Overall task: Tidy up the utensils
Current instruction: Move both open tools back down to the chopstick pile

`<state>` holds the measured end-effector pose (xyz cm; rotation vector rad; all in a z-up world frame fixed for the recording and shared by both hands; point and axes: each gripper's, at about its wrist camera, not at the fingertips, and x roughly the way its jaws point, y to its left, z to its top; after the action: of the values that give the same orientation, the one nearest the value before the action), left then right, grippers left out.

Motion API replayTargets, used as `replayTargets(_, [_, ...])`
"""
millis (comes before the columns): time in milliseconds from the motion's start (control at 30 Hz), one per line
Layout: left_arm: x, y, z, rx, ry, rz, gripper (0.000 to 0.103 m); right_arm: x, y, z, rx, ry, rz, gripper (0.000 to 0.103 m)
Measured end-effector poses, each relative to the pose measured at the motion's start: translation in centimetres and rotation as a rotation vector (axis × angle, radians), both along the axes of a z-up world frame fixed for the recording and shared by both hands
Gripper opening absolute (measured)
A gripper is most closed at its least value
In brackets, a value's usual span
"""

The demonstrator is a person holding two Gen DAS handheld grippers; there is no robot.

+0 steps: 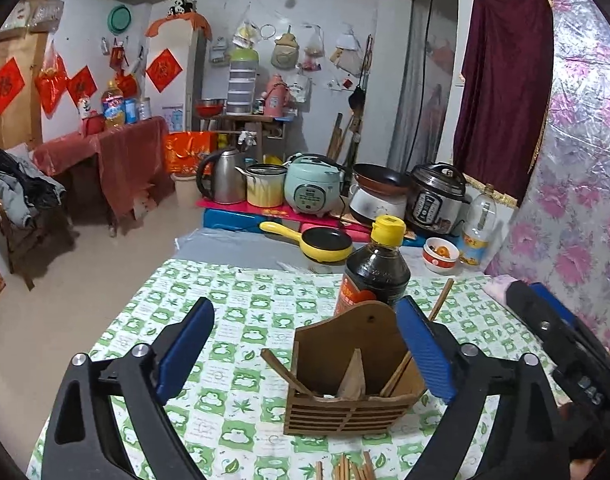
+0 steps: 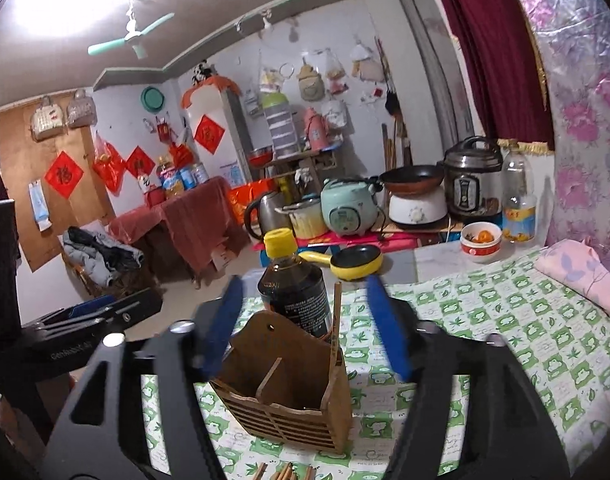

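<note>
Left wrist view: the left gripper (image 1: 305,344) is holding its fingers wide apart, gripping nothing, with the wooden utensil holder (image 1: 351,384) standing between them on the counter (image 1: 241,320), chopsticks (image 1: 401,368) leaning inside it.

Right wrist view: the right gripper (image 2: 305,328) is also keeping its fingers apart around the holder, empty; loose chopsticks (image 2: 287,472) are lying in front.

A dark sauce bottle with a yellow cap (image 1: 375,270) stands at centre frame on the green-and-white checked tablecloth (image 1: 241,304). Behind it lies a small yellow frying pan (image 1: 325,243). Further back sit a mint-green rice cooker (image 1: 312,189), a steel kettle (image 1: 221,176) and a black pressure cooker (image 1: 439,198). A maroon curtain (image 1: 505,88) hangs upper right.
</note>
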<state>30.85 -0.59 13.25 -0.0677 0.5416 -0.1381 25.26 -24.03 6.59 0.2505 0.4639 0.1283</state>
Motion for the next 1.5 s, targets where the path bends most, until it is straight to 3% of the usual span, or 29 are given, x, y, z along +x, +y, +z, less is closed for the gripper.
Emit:
replayTargets(200, [-1.8,0.0,-1.4,0.023,-0.010,0.005,0.097,-2.1,0.4,0.2,-0.032,0.003,-0.018,0.082])
replayTargets(367, [-4.7,1.3,-6.6,0.020,0.032,-0.001,0.097,-4.0,0.0,-0.4,0.014,0.048,-0.009,0.090])
replayTargets(500, [-6.8,2.6,-11.1,0.046,0.124,0.013,0.097,-7.5,-0.8,-4.7,0.008,0.096,-0.030,0.095])
replayTargets(567, [-7.4,3.2,-13.1,0.060,0.194,0.005,0.097,-8.4,-0.8,-8.1,-0.015,0.189,-0.020,0.095])
replayTargets(633, [-7.8,3.7,-15.1,0.058,0.274,0.000,0.097,-8.5,-0.7,-11.7,-0.041,0.361,0.001,0.095])
replayTargets(700, [-8.4,4.1,-16.0,0.037,0.306,-0.015,0.097,-8.9,-0.9,-13.1,-0.018,0.420,0.031,0.095])
replayTargets(867, [-9.5,3.8,-18.3,0.055,0.399,-0.080,0.097,-10.3,-1.7,-13.1,-0.012,0.412,0.003,0.095])
replayTargets(1233, [-8.9,0.3,-22.0,0.245,0.530,-0.147,0.098,-10.3,-1.7,-14.4,0.003,0.478,0.007,0.095])
replayTargets(1500, [-8.4,2.2,-22.1,0.211,0.540,-0.115,0.099,-10.3,-1.9,-14.6,-0.023,0.482,-0.015,0.095])
